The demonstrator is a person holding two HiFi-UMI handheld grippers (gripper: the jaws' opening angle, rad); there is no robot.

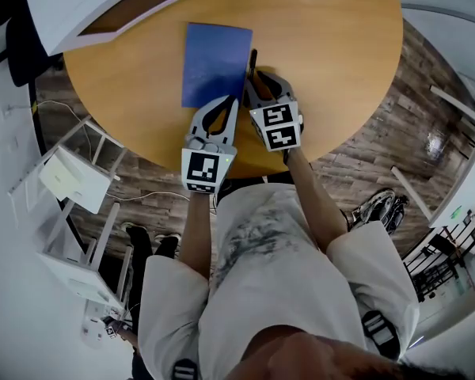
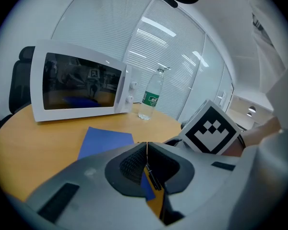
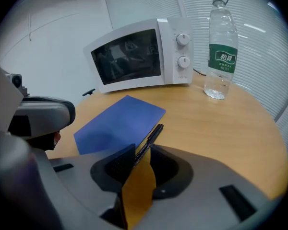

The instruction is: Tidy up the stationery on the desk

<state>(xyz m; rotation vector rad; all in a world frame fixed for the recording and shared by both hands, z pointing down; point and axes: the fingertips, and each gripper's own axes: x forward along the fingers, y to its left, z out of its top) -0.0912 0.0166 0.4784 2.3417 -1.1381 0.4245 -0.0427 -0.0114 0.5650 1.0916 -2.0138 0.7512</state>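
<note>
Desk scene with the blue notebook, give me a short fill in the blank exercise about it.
The right hand-held gripper is closed on a black ___.
The left hand-held gripper has its jaws ___, holding nothing.
The water bottle wears a ___ label.
The notebook on the table is ___.
Missing words: pen; shut; green; blue.

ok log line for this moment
left claw: shut, empty | right claw: shut on black pen | black pen: along edge of blue notebook | desk: microwave, water bottle at back
</note>
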